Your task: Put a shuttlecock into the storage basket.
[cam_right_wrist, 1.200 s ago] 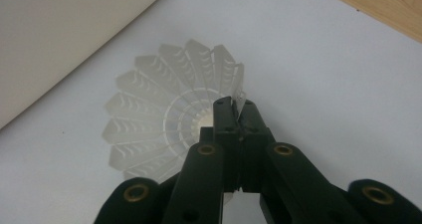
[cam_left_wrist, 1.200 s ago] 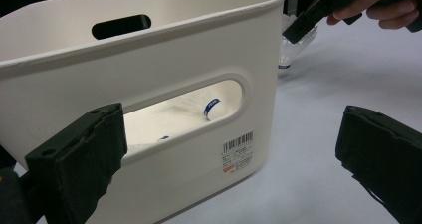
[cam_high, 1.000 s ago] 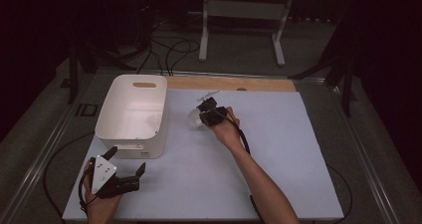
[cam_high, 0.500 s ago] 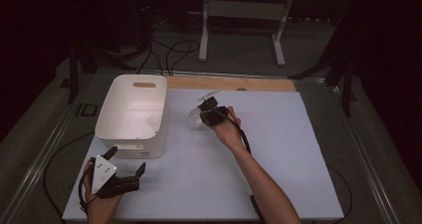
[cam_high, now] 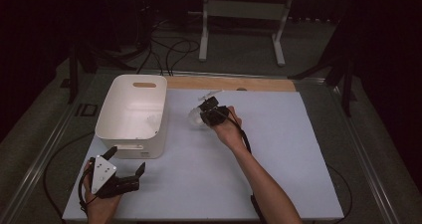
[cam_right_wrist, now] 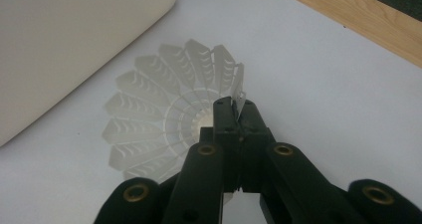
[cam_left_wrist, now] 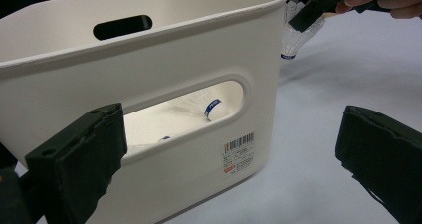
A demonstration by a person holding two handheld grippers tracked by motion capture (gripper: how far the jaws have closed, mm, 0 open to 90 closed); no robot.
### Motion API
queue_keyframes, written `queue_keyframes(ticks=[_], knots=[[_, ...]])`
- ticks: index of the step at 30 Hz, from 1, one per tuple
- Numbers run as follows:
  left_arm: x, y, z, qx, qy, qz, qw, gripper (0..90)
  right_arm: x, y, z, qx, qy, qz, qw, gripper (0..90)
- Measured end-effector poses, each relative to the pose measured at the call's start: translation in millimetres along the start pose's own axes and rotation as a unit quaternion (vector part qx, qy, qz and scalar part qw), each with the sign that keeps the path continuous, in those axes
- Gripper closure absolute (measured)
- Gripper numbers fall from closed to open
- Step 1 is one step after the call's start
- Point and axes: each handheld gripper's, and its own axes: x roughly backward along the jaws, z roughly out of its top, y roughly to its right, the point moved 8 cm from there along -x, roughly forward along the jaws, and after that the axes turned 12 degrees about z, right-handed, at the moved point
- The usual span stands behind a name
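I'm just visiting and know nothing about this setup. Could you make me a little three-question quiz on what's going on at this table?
1. True or false: the right gripper is pinching the rim of a white shuttlecock.
2. Which gripper has its jaws spread wide with nothing between them? A) the left gripper B) the right gripper
3. What shows through the side slot of the white bin in the left gripper view?

Key
1. True: its jaws are closed on one feather at the skirt's edge.
2. A: it rests near the table's front edge, in front of the bin.
3. Another shuttlecock with a blue band, lying inside the bin.
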Motion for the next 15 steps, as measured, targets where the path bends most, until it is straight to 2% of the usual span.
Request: queue_keyframes(ticks=[15], knots=[[0.0, 0.0, 0.0, -0.001, 0.000, 0.000, 1.0000, 0.2, 6.7, -4.5, 3.2, 0.007, 0.008, 0.000, 0.9999, 89.3]])
